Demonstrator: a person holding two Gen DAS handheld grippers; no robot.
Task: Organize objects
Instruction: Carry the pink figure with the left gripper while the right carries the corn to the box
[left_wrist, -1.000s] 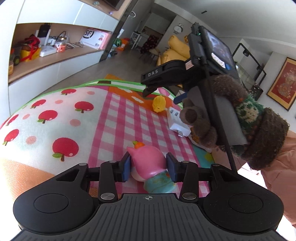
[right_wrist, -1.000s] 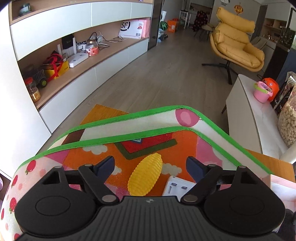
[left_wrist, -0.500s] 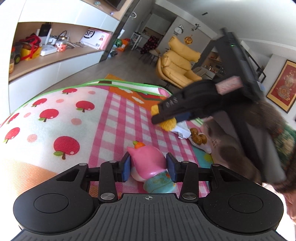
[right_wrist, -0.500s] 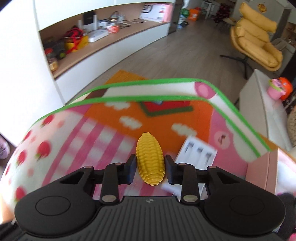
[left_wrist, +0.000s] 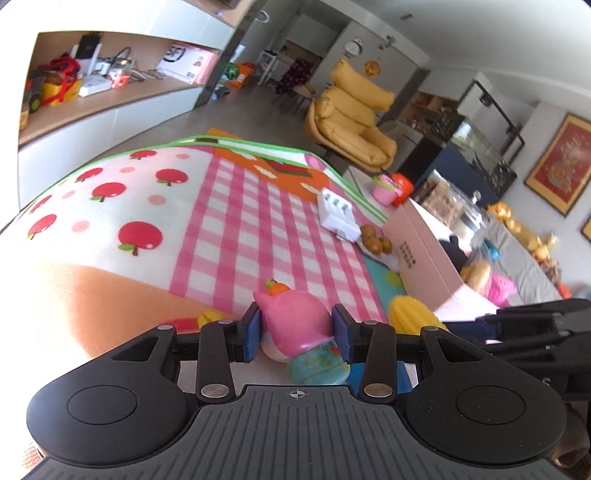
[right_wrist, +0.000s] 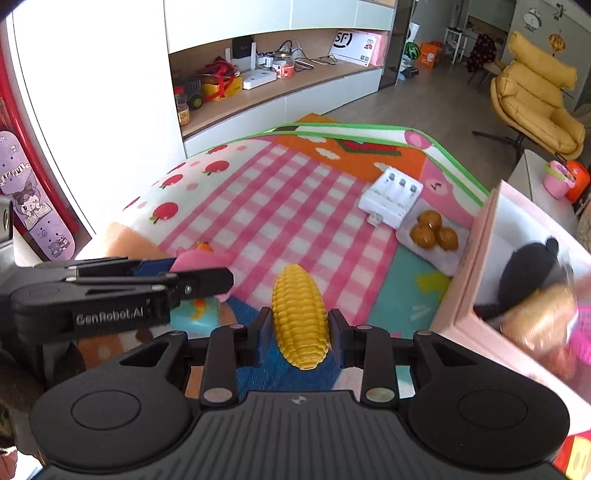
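Ridged yellow plastic corn cob (right_wrist: 300, 322), pinched in my right gripper (right_wrist: 298, 332) above the play mat beside the open pink cardboard box (right_wrist: 476, 266), may strike its apparently crowded contents, or my left gripper (left_wrist: 295, 332), clamped on the rounded pink toy figure (left_wrist: 295, 325), may collide nearby.

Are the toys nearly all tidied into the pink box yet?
Partly. The open pink cardboard box already holds a black plush toy and other items. In hand: the right hand-held gripper grips a yellow plastic corn cob, and the left hand-held gripper grips a pink plastic bird toy. Left on the checked play mat: a white battery charger and a plate of brown toy balls.
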